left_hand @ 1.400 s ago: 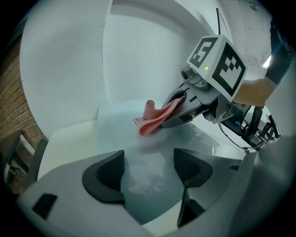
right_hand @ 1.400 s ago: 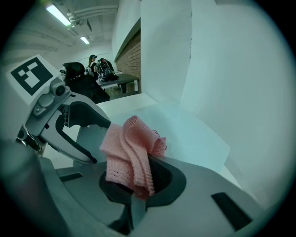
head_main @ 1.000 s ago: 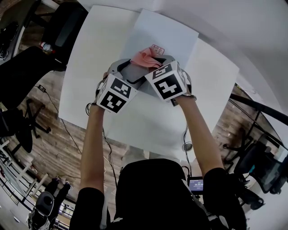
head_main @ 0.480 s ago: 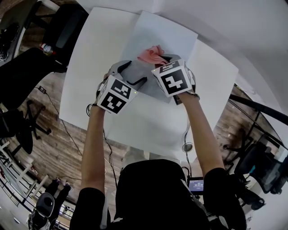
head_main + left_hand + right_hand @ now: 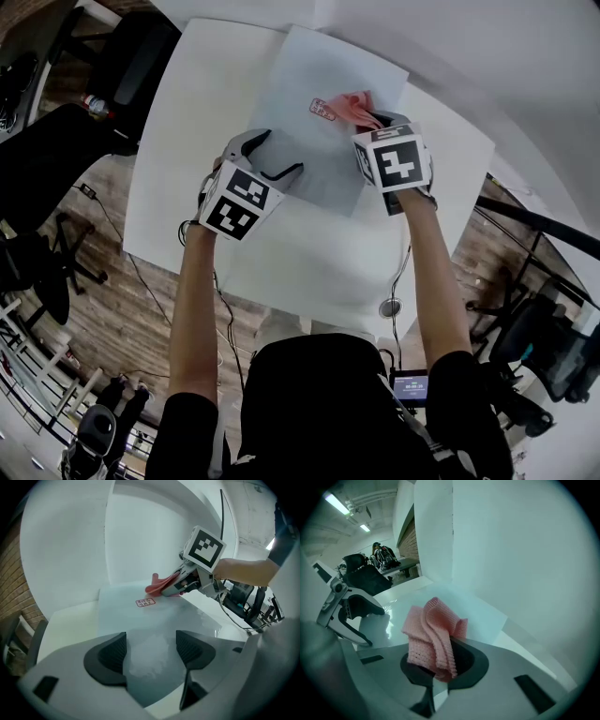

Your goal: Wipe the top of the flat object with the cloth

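A flat pale grey sheet (image 5: 300, 75) lies on the white table (image 5: 187, 122), with a small red label (image 5: 323, 109) on it. My right gripper (image 5: 367, 120) is shut on a pink knitted cloth (image 5: 349, 103) and holds it against the sheet's far right part. In the right gripper view the cloth (image 5: 433, 637) bunches out from between the jaws over the sheet (image 5: 478, 606). My left gripper (image 5: 274, 156) is open and rests on the sheet's near left part. In the left gripper view its pads (image 5: 112, 653) straddle the sheet (image 5: 140, 620), with the cloth (image 5: 161, 587) farther off.
Black office chairs (image 5: 56, 150) stand on the wooden floor left of the table. A white wall (image 5: 525, 550) rises just behind the table's far edge. A cable (image 5: 398, 272) hangs from my right gripper over the table's near side.
My right gripper has slid the cloth to the right and farther away across the sheet, uncovering the red label. The left gripper has stayed almost in place.
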### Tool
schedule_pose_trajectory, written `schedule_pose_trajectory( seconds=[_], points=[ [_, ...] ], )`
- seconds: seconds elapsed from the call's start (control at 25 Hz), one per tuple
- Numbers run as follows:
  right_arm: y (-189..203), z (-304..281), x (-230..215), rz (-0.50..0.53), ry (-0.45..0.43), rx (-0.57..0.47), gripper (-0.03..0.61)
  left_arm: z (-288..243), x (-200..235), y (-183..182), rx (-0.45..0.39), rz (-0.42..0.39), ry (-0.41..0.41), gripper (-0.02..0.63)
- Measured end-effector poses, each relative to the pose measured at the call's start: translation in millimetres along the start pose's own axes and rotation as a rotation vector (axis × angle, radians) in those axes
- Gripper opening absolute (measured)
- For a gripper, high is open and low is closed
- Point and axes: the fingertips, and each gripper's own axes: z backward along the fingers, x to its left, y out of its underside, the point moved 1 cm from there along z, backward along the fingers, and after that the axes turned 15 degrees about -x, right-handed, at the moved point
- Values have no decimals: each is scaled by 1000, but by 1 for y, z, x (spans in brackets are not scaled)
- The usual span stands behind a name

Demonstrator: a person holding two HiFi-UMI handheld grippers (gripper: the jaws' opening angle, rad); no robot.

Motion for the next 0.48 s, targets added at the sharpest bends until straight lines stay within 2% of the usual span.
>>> schedule_pose_trajectory(
  seconds=[0.48],
  points=[
    [2, 1, -10, 13, 33, 16, 44, 0, 1, -5, -8, -7, -1, 328]
  ],
)
